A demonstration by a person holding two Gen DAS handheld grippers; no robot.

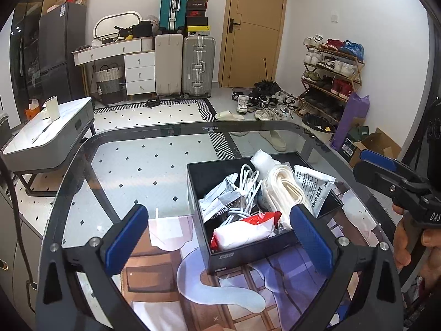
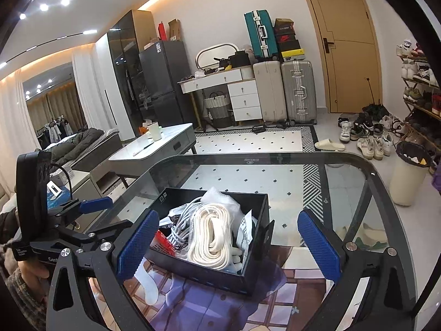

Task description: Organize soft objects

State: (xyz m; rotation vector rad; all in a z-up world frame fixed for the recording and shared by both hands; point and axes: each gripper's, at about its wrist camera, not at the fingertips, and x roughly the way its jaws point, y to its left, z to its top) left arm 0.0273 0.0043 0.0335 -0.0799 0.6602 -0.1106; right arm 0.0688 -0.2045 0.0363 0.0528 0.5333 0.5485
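A black open box stands on the glass table. It holds a red and white packet, a white cable, a coil of white rope, white printed sachets and bubble wrap. My left gripper is open and empty, just before the box's near wall. In the right wrist view the box and rope coil sit between the open, empty right gripper fingers. The left gripper shows at the left there.
A printed mat lies under the box. Beyond the table are a grey side table with a cup, suitcases, a door, a shoe rack, scattered shoes and a bin.
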